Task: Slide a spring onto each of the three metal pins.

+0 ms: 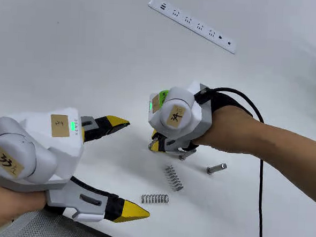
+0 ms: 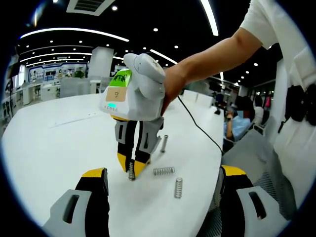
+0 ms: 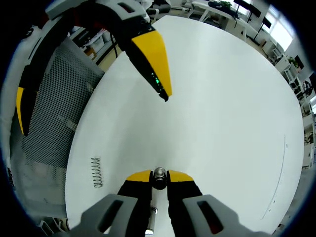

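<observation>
My right gripper (image 1: 156, 145) points down at the white table (image 1: 71, 48), shut on a spring (image 3: 159, 177) whose coiled end sticks out past the yellow tips and meets the table (image 2: 131, 171). A metal shaft (image 3: 153, 213) shows between its jaws behind the coil. Two loose springs (image 1: 172, 177) (image 1: 154, 198) lie just in front of it, also seen from the left gripper (image 2: 164, 171) (image 2: 178, 187). One bare metal pin (image 1: 216, 168) lies to the right. My left gripper (image 1: 131, 168) hovers at the lower left, open and holding nothing.
A white power strip (image 1: 192, 21) lies at the far side of the table. A black cable (image 1: 261, 184) trails from the right gripper. A grey mesh surface (image 1: 28, 226) sits below the table's near edge.
</observation>
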The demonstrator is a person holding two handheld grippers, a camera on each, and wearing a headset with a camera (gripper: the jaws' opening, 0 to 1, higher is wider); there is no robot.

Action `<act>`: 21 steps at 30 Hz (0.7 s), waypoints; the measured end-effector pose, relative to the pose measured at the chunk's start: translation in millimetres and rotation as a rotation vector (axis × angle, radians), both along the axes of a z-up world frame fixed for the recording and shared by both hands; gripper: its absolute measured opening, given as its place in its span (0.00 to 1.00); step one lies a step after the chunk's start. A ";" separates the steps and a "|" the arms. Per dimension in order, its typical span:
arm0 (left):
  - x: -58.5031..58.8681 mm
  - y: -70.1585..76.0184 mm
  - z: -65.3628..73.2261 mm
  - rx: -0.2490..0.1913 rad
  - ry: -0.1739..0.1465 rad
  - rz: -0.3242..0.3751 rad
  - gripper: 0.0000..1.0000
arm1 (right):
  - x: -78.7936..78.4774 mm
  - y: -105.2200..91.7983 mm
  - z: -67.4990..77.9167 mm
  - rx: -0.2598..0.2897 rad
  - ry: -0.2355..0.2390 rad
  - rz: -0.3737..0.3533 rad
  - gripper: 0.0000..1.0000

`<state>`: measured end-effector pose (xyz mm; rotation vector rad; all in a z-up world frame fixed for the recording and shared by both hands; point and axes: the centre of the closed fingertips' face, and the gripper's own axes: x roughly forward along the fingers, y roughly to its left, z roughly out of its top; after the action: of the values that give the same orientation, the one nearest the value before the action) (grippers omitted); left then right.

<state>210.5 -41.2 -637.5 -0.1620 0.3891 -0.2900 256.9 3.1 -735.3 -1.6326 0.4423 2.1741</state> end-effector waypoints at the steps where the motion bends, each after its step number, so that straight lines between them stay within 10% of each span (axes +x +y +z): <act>1: 0.0 -0.2 0.1 0.000 0.000 -0.001 0.95 | -0.3 -0.2 -0.1 0.000 0.000 0.000 0.12; 21: -1.2 1.6 -0.9 0.004 0.002 0.002 0.94 | -2.9 -0.1 -1.3 0.009 0.011 -0.005 0.19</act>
<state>209.3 -39.6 -638.3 -0.1585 0.3919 -0.2865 254.0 3.0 -736.6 -1.6143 0.4392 2.1787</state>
